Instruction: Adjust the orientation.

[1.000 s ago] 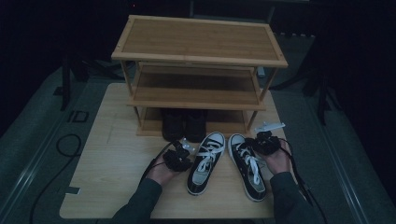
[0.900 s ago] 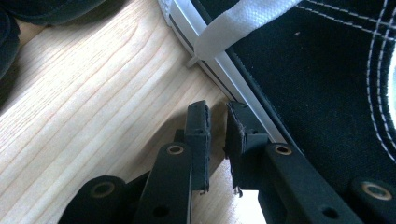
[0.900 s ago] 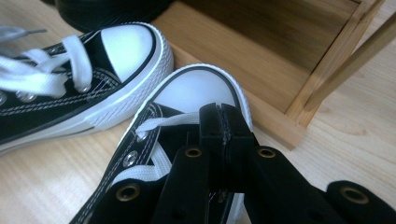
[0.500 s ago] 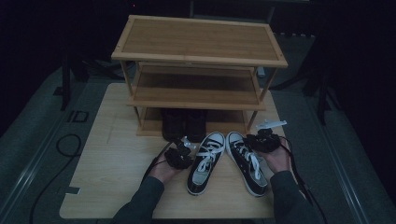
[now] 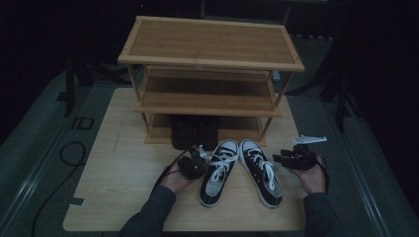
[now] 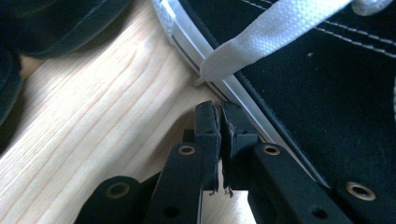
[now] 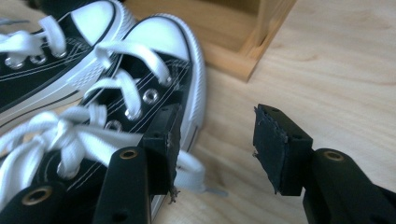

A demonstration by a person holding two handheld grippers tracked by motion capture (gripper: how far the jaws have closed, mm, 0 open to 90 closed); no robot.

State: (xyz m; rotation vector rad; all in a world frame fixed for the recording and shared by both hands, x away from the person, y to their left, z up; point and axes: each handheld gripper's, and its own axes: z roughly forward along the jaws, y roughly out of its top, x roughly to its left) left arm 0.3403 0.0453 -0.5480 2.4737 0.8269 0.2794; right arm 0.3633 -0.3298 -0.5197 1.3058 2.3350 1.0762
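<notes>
High view: two black canvas sneakers lie side by side, toes toward a bamboo shoe rack (image 5: 212,54), on a pale wooden table (image 5: 113,197). The left gripper (image 5: 193,163) sits at the outer side of the left sneaker (image 5: 217,173); the left gripper view shows its black jaws pressed together with nothing between them, tips against the sneaker's white rubber sole edge, a flat white lace end (image 6: 261,42) lying just above them. The right gripper (image 5: 291,159) is off the outer side of the right sneaker (image 5: 262,170). Its jaws have just been opening and now stand apart, empty, over bare wood beside that shoe's white toe cap (image 7: 159,39). A dark pair of shoes (image 5: 195,131) stands on the rack's bottom shelf, right behind the sneakers' toes.
</notes>
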